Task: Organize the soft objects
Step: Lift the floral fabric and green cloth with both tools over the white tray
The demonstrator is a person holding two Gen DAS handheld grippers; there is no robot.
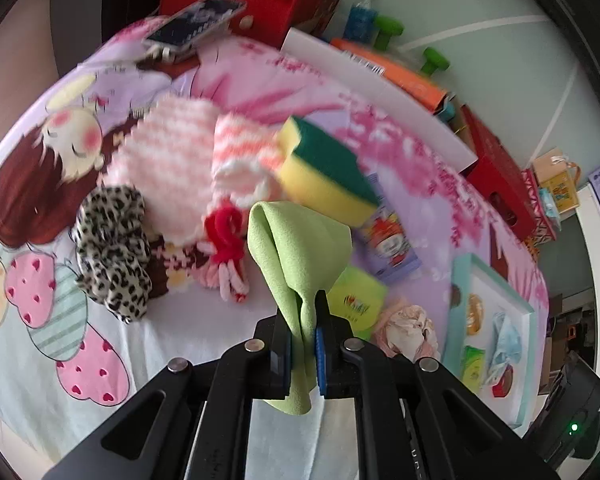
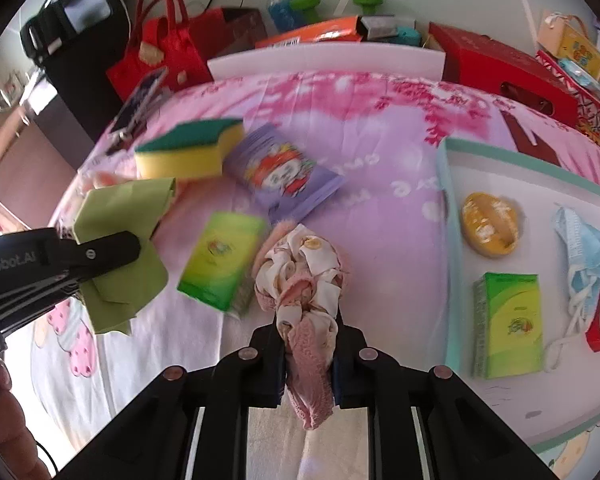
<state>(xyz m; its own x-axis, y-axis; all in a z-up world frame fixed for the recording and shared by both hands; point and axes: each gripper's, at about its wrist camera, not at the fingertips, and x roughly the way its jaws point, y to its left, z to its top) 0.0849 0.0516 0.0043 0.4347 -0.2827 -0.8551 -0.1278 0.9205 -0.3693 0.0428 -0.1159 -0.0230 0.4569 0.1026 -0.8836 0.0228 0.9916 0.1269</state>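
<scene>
The right gripper [image 2: 307, 330] is pinching the pink cloth [image 2: 300, 280]; the tray [image 2: 446, 240] is lying at three o'clock (probably its destination), while the left gripper [image 1: 303, 322] is clamping the green cloth [image 1: 296, 248].

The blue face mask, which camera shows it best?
The right wrist view: the blue face mask lies unblocked and sharp inside the tray, with its white ear loops visible. The left wrist view shows it only small and distorted near the picture's edge.

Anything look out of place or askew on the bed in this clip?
The phone overhangs the bed's far corner, tilted. The sponge leans on the purple packet rather than lying flat. Nothing looks spilled or damaged.
</scene>
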